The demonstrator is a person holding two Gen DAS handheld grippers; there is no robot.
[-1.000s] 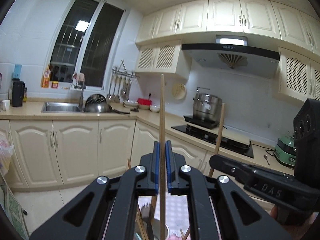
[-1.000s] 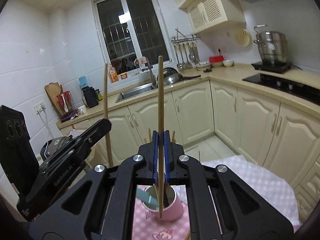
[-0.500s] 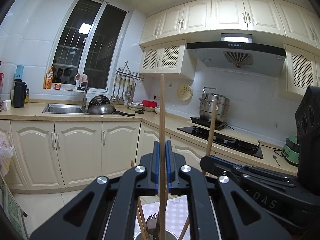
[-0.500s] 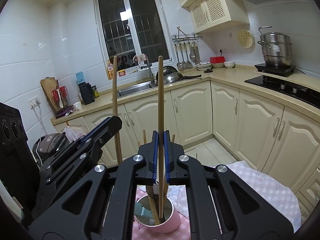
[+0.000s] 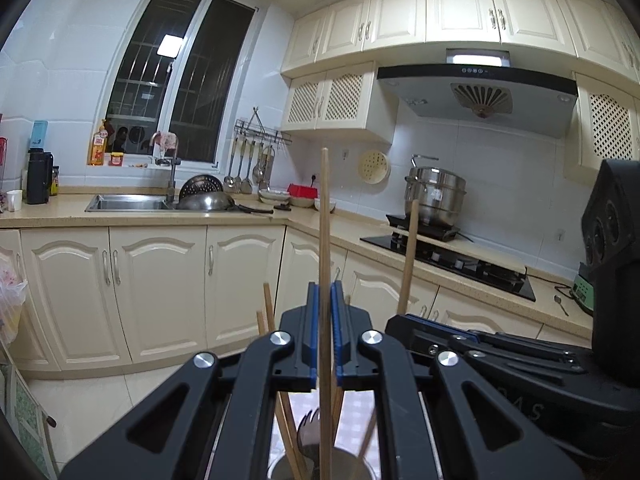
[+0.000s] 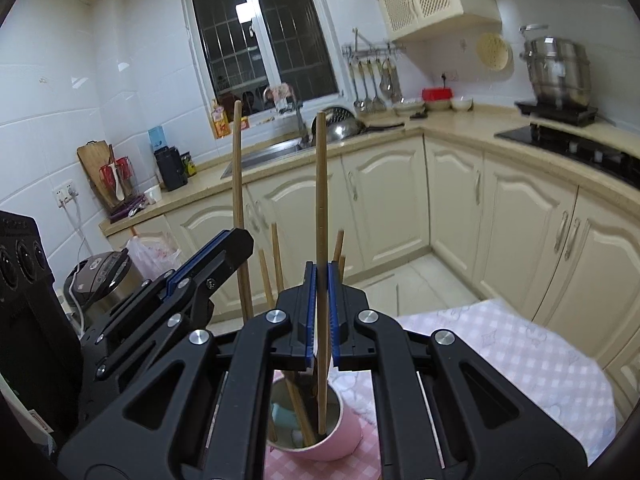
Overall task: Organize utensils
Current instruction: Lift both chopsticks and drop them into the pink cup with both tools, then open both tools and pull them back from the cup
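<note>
While both hand-held grippers clamp upright chopsticks, the right hand-held gripper [image 6: 321,312] has its chopstick [image 6: 321,208] tip down inside the pink cup [image 6: 340,436] on the checked cloth [image 6: 500,352]; the left hand-held gripper [image 5: 325,336] pinches its chopstick [image 5: 325,232] above the cup.

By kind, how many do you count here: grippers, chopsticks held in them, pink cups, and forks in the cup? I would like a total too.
Grippers: 2 (left gripper, right gripper)
Held chopsticks: 2 (left chopstick, right chopstick)
Pink cup: 1
Fork in the cup: 1
Total: 6
</note>
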